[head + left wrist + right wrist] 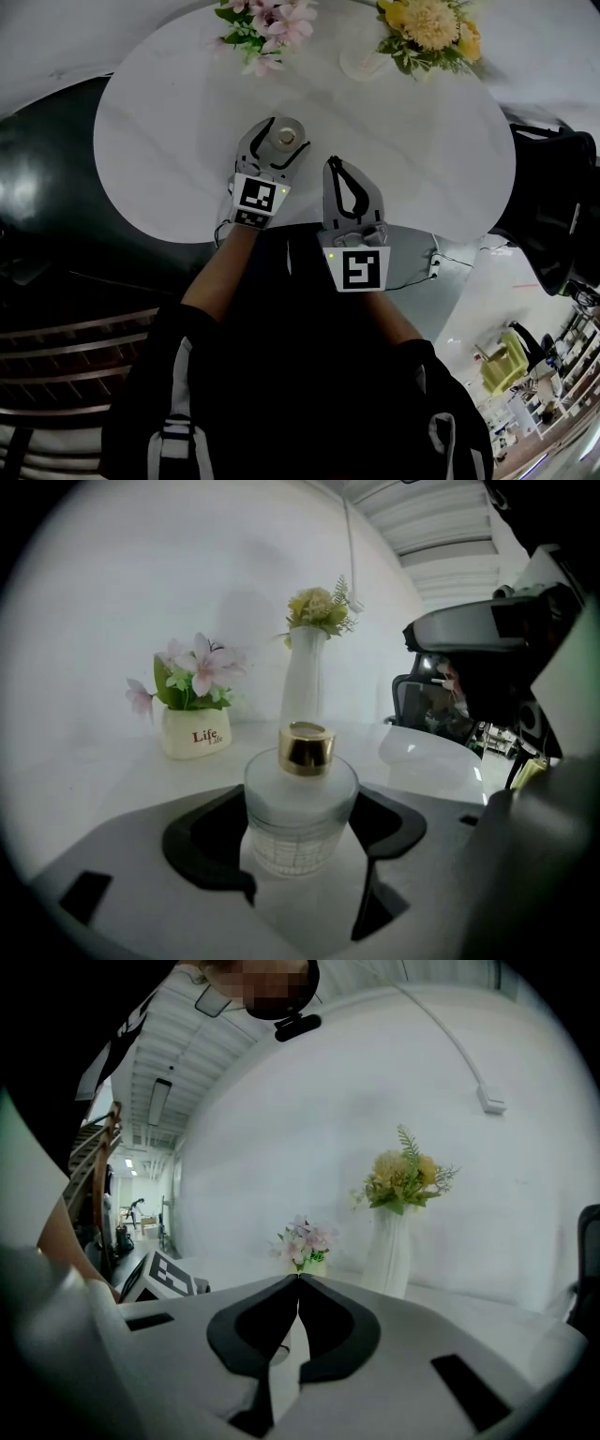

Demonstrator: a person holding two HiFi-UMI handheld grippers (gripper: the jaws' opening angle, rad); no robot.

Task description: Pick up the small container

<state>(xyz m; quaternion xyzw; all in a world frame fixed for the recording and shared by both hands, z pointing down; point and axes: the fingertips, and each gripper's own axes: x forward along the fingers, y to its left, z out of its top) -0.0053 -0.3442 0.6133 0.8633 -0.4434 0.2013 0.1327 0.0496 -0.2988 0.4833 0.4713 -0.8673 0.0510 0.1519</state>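
**While my left claw brackets the frosted bottle, my right is closed on nothing**

With its jaws spread wide, my left claw (287, 134) reaches over the round white table (159, 122). The small container (285, 133) stands between its two black pads. It is a frosted glass bottle (300, 813) with a gold cap (307, 749). It sits upright, centred in the gap of that claw (302, 829), one curved pad on each side. I cannot tell whether the pads touch the glass or merely flank it.

Straight ahead of the left claw, beyond the bottle, a tall white vase of yellow flowers (306, 682) stands near the far edge of the table. Ahead and to the left of the claw sits a small white pot of pink flowers (194, 728), lettered "Life".

My right claw (332, 163) hangs just to the right of the left one, near the table edge closest to me. Its jaws are pressed together, the tips meeting in a thin line, and they grip nothing (298, 1279). From this claw the pink flowers (305, 1244) lie dead ahead past the tips, and the white vase (388, 1252) is ahead to the right. The left claw's marker cube (169, 1279) shows off to its left.

Well to the right of the right claw, past the table edge, stands a black chair (553, 211).
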